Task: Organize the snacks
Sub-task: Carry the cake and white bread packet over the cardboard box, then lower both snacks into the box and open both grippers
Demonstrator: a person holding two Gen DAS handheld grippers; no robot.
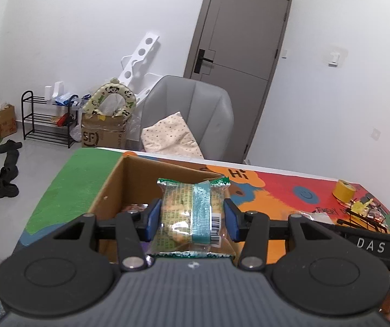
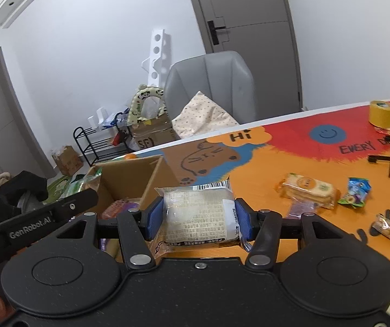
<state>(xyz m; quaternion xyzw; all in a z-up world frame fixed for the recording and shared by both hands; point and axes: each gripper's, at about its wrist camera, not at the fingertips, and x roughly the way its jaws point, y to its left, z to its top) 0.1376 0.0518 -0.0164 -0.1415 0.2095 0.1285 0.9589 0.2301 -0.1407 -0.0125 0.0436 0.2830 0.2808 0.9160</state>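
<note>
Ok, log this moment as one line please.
left gripper: shut on green-edged snack pack over cardboard box | right gripper: shut on clear snack pack | table: four snacks loose

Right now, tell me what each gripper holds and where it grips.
The left gripper clamps a green-edged snack packet by its two side edges. The right gripper clamps a clear-wrapped snack packet the same way, across its middle.

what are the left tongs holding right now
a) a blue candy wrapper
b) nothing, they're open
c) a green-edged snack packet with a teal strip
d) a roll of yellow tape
c: in the left wrist view the left tongs are shut on the green-edged snack packet with a teal strip, held over the open brown cardboard box.
</note>
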